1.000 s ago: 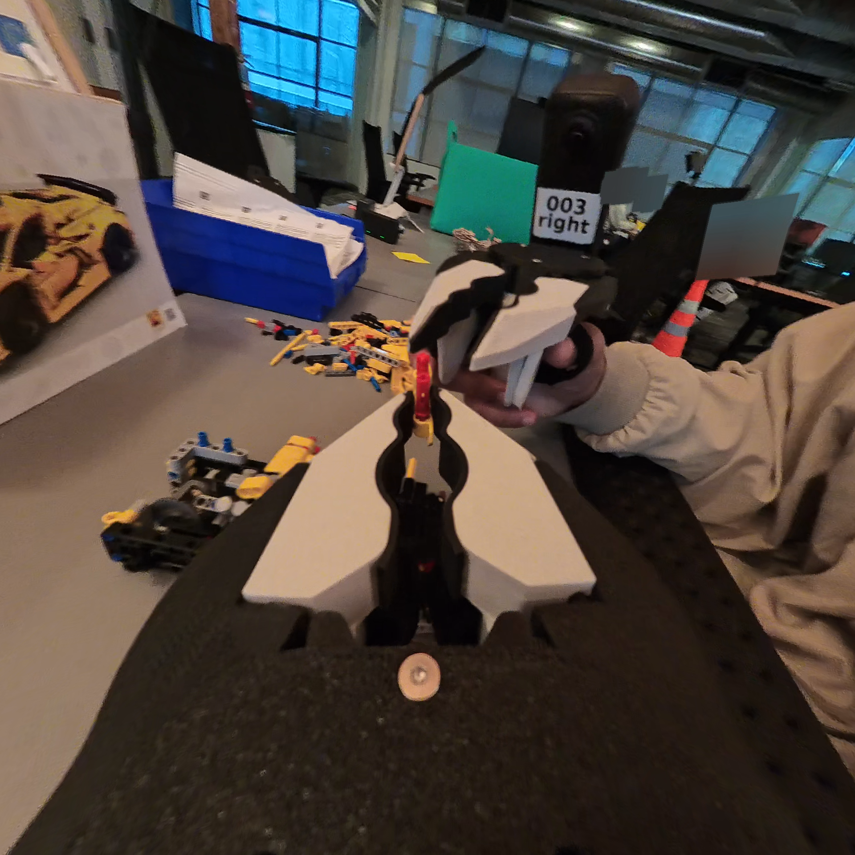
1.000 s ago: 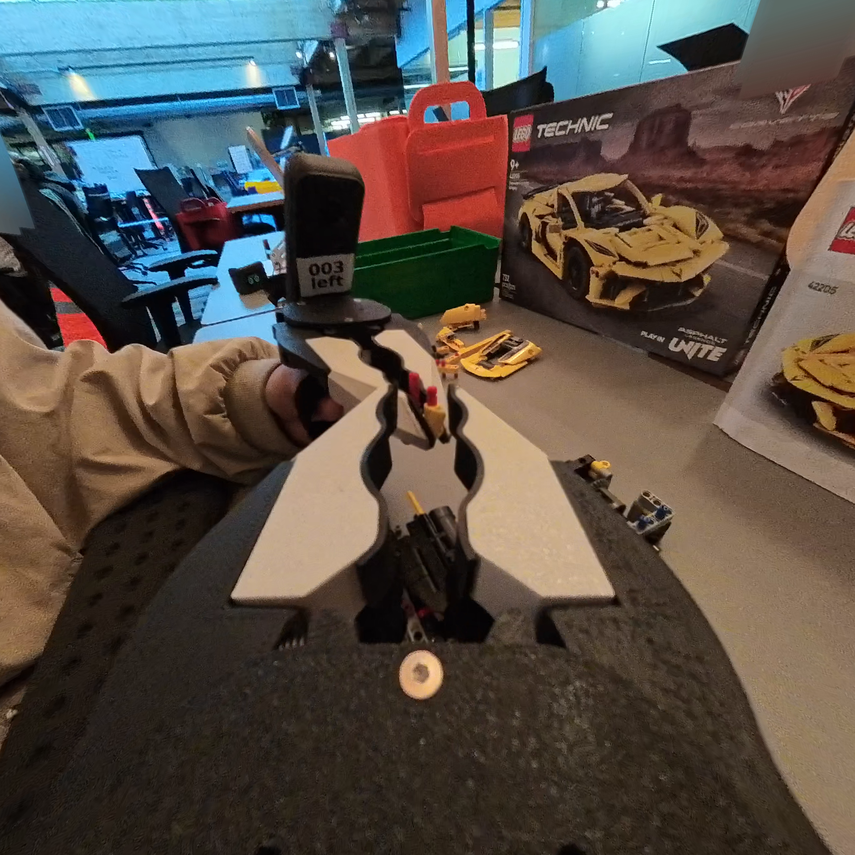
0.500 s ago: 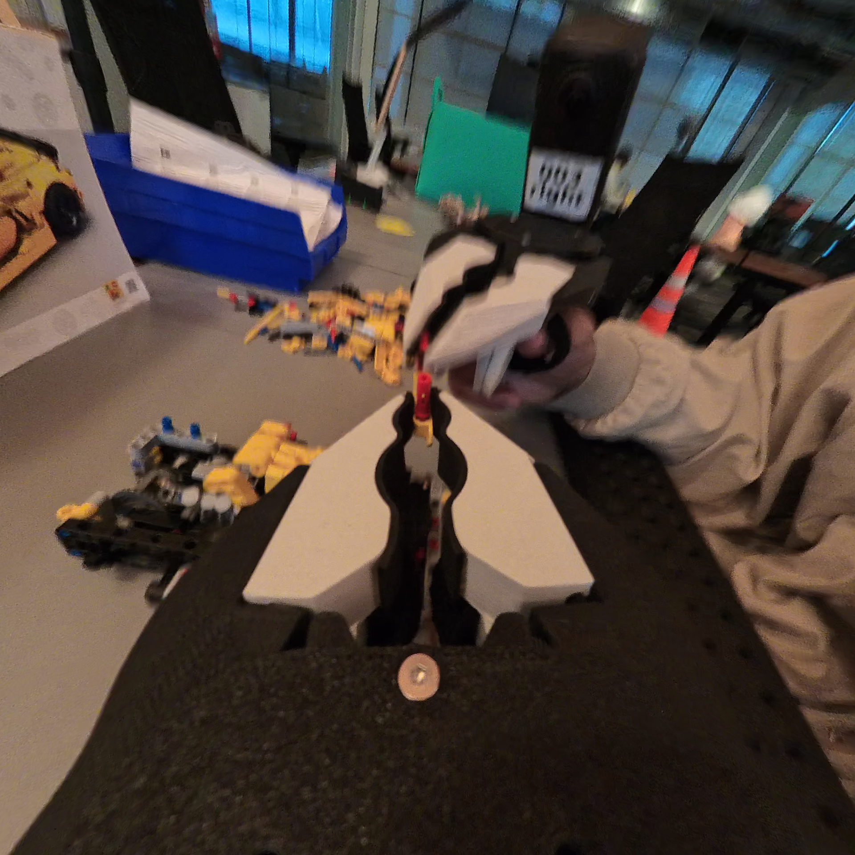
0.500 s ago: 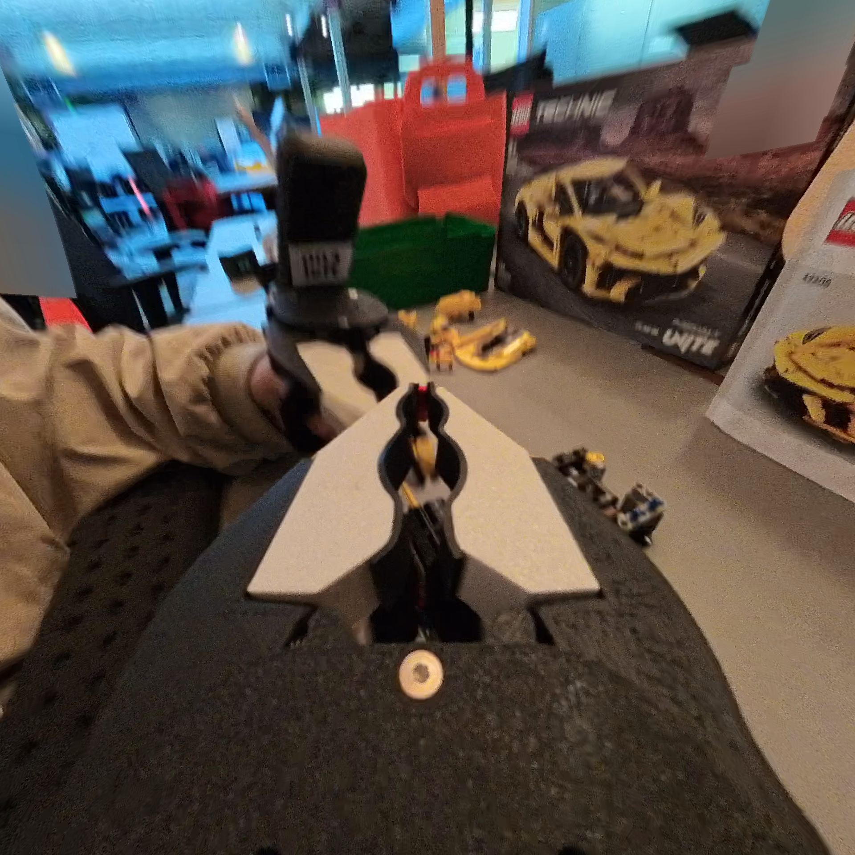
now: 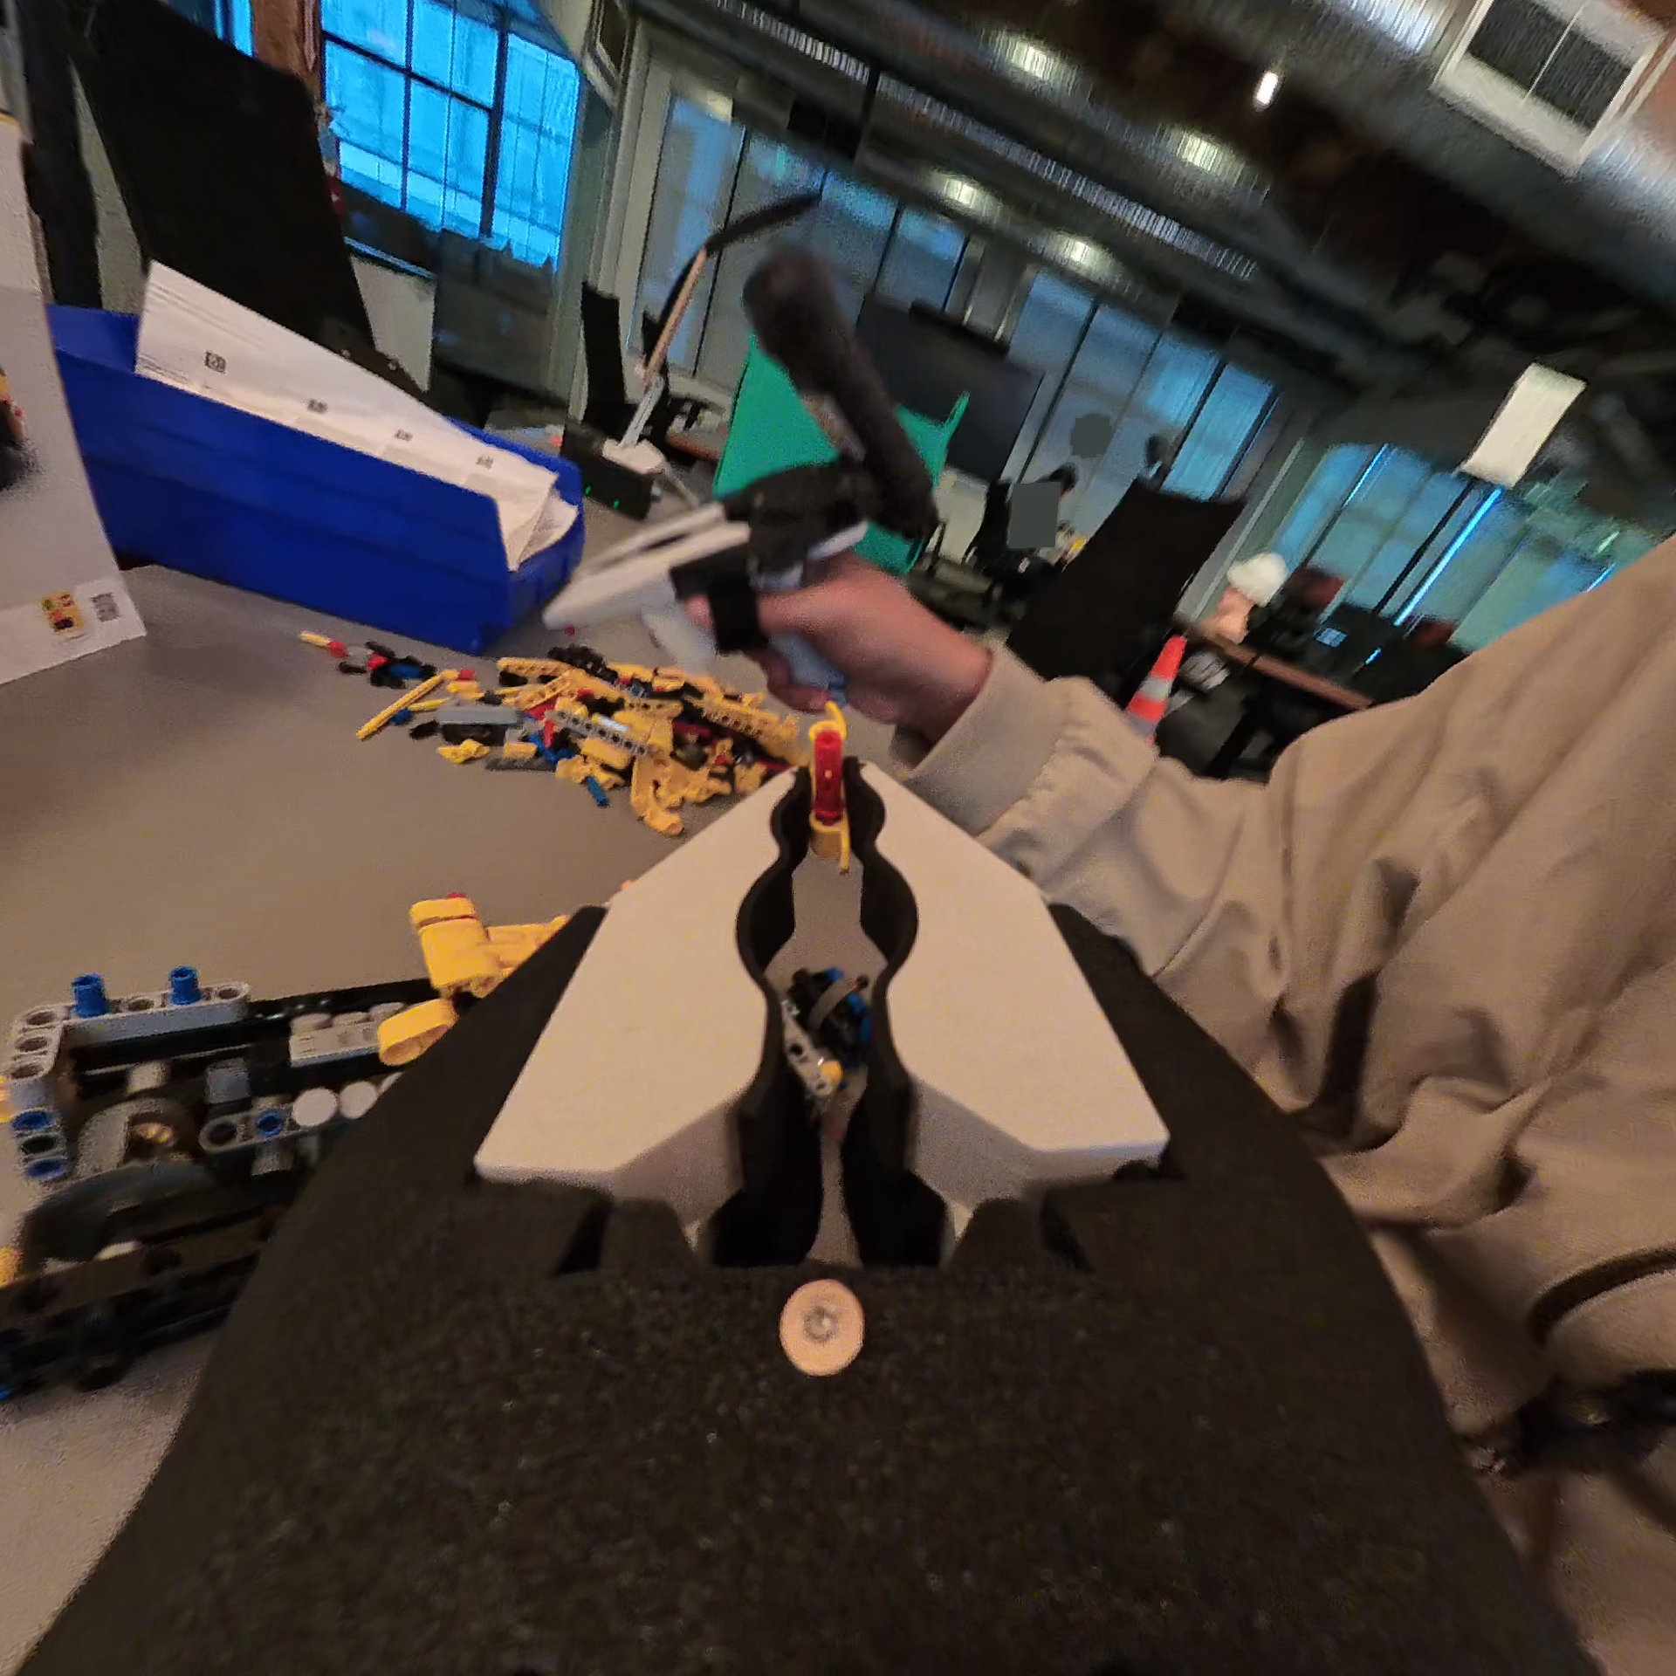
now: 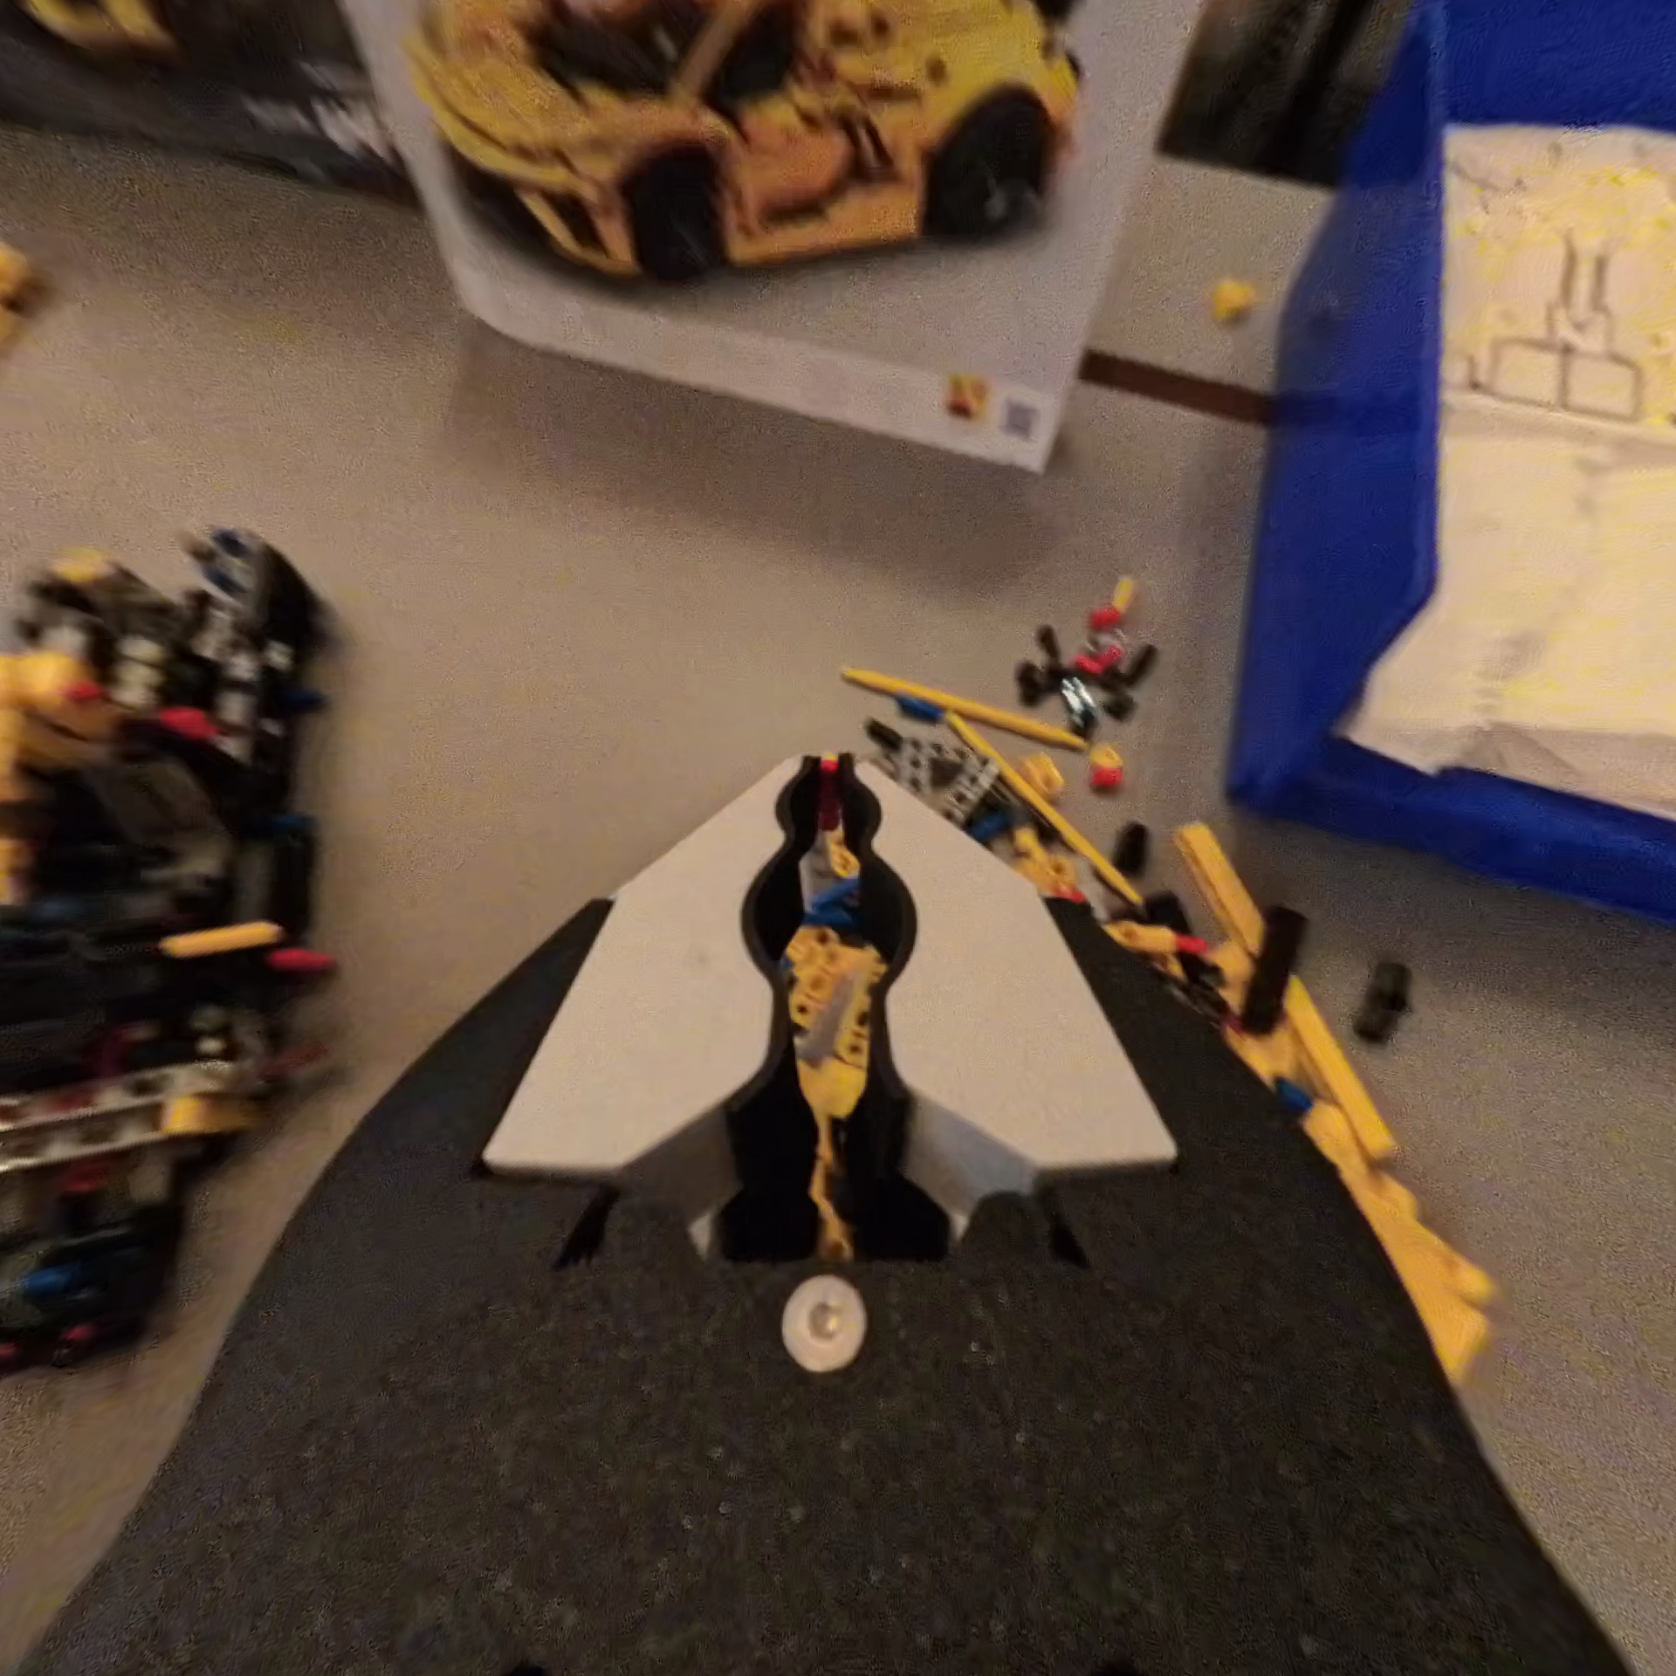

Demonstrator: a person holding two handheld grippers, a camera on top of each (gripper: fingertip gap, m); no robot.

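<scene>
My left gripper (image 5: 827, 798) is shut on a small yellow piece with a red pin (image 5: 825, 789), held above the grey table (image 5: 227, 816). My right gripper (image 6: 830, 784) is shut on a small red piece (image 6: 829, 782) at its fingertips. It points down over a pile of loose yellow, black and red building pieces (image 6: 1179, 907). In the left wrist view the right gripper (image 5: 571, 612) is held in a hand beyond the pile (image 5: 617, 725), pointing left. A partly built black and yellow model lies at the left (image 5: 163, 1088) (image 6: 154, 862).
A blue bin with white papers (image 5: 317, 535) (image 6: 1342, 544) stands behind the pile. A booklet showing a yellow car (image 6: 771, 272) stands at the back. A beige sleeve (image 5: 1360, 907) fills the right of the left wrist view. The left gripper's tips are roughly 25 cm from the right gripper's. My right tips are roughly 20 cm from the yellow car (image 6: 771, 272).
My right gripper closed on a red piece next to the left gripper's piece, then swung away and down over the loose pile. My left gripper still holds its yellow and red piece.
</scene>
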